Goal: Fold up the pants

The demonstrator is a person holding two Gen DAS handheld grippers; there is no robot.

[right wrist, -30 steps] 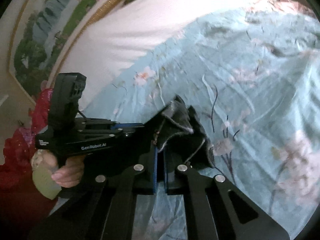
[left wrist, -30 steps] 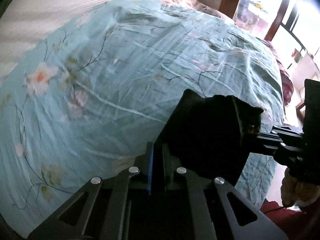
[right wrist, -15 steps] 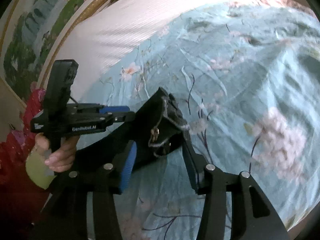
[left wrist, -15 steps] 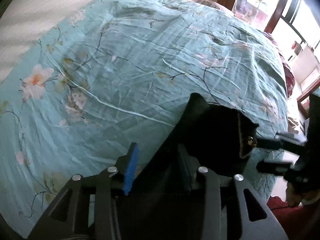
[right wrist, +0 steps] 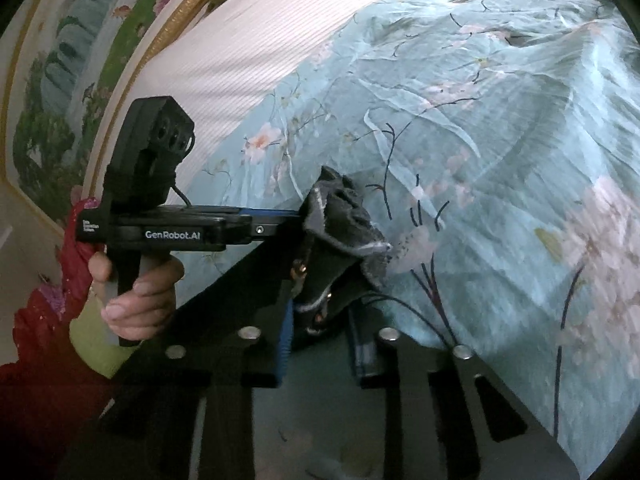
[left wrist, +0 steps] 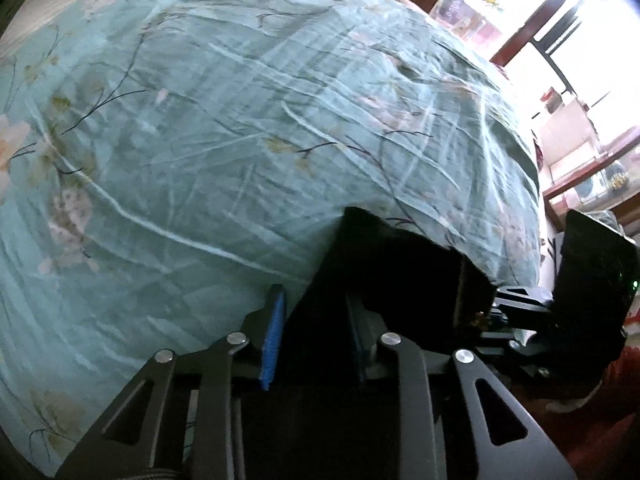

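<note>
Pants [right wrist: 340,240] are hanging limp and dark over the floral bedspread [left wrist: 240,140], soft and floppy. Both the left gripper [left wrist: 314,344] and right gripper [right wrist: 322,336] are closing around the bunched waistband, the sensible hold.

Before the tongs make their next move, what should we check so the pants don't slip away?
1. Cloth in the left tongs: ok. Black pants fabric sits between them while they are closing.
2. Cloth in the right tongs: ok. A bunched bit of the pants sits between them while they are closing.
3. Both pinches firm: cannot tell. The pads are not clearly pressing.
4. Pants spread flat: not ok. They are crumpled in a lump at the edge of the bedspread.
5. Room to lay them out: ok. Nothing else lies on the part of the bedspread in view.
</note>
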